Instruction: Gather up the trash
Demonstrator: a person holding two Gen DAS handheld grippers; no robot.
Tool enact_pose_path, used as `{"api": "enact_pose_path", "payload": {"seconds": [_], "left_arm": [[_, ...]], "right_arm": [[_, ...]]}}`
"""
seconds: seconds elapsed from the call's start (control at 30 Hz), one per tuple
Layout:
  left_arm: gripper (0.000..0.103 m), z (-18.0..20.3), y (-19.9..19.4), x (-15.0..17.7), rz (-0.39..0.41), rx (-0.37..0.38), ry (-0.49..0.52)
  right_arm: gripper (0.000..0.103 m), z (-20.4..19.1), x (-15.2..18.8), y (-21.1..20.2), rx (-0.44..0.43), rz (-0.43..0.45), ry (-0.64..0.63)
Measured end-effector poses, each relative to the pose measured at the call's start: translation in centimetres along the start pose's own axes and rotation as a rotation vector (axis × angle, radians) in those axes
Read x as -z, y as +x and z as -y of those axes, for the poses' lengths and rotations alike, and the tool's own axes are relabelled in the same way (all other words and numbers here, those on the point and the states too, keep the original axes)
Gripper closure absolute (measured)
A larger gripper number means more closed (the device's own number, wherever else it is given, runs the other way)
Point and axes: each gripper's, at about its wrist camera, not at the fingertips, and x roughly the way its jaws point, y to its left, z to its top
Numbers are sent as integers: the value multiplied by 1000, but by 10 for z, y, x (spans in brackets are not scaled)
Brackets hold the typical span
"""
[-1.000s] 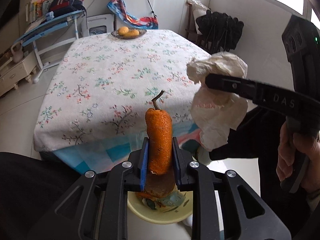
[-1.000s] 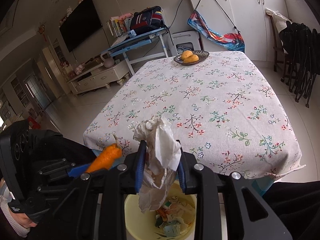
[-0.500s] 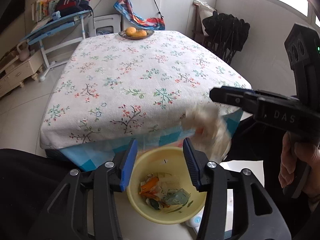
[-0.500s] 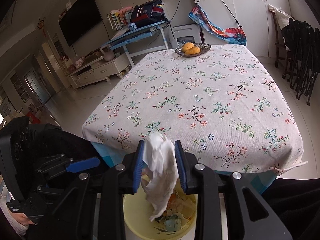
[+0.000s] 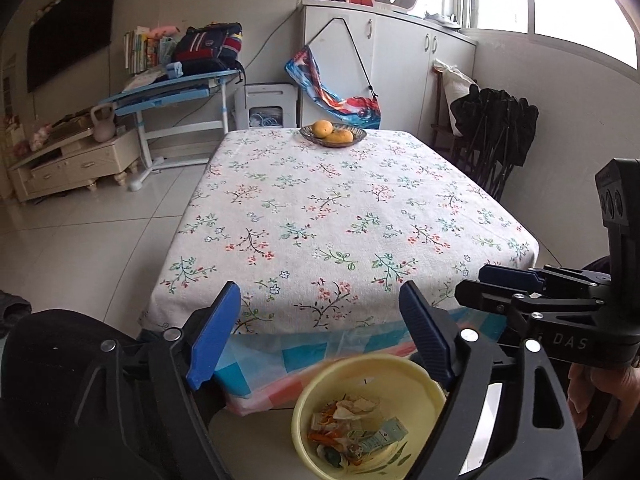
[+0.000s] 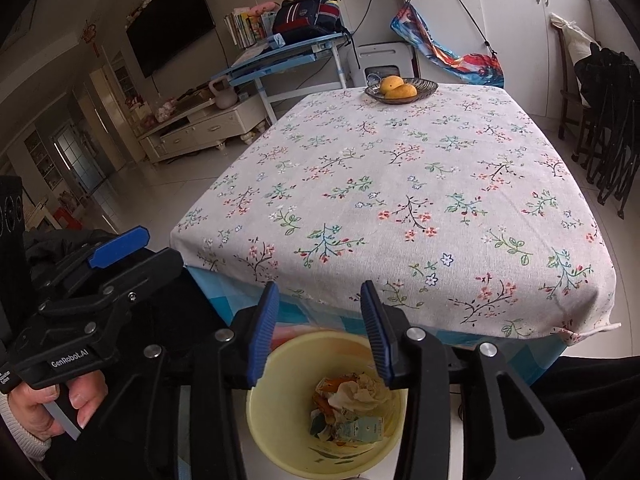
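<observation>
A yellow trash bin (image 5: 420, 376) stands on the floor below the table's near edge; it also shows in the right wrist view (image 6: 280, 432). Inside lie a crumpled tissue (image 6: 360, 394), orange peel scraps (image 6: 324, 398) and a small carton (image 6: 360, 428). My left gripper (image 5: 320, 320) is open and empty above the bin. My right gripper (image 6: 318, 320) is open and empty above the bin too. Each gripper shows in the other's view, the right one (image 5: 520, 284) to the right, the left one (image 6: 116, 248) to the left.
The table with a floral cloth (image 5: 340, 216) fills the middle, with a bowl of oranges (image 5: 333, 133) at its far end. Folded black chairs (image 5: 496, 128) stand at the right. A blue desk (image 5: 172, 92) and a TV cabinet (image 5: 72, 160) stand at the left.
My left gripper opened and the orange piece dropped into the bin. My right gripper opened and the crumpled tissue fell into the bin. Both grippers tilted up towards the table.
</observation>
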Motion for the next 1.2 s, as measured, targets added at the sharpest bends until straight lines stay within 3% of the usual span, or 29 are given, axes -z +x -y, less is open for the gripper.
{"api": "enact_pose_path", "payload": {"seconds": [0.2, 0.6, 0.9, 1.2], "left_arm": [[16, 2, -5, -3, 39, -21, 9], [8, -3, -31, -25, 148, -74, 8], [7, 2, -56, -40, 208, -85, 16], [7, 1, -78, -51, 239, -106, 3]], "right_arm": [[38, 2, -5, -15, 106, 101, -11], [21, 0, -17, -47, 225, 308, -21], [13, -11, -18, -66, 268, 410, -58], [12, -13, -12, -73, 282, 419, -61]]}}
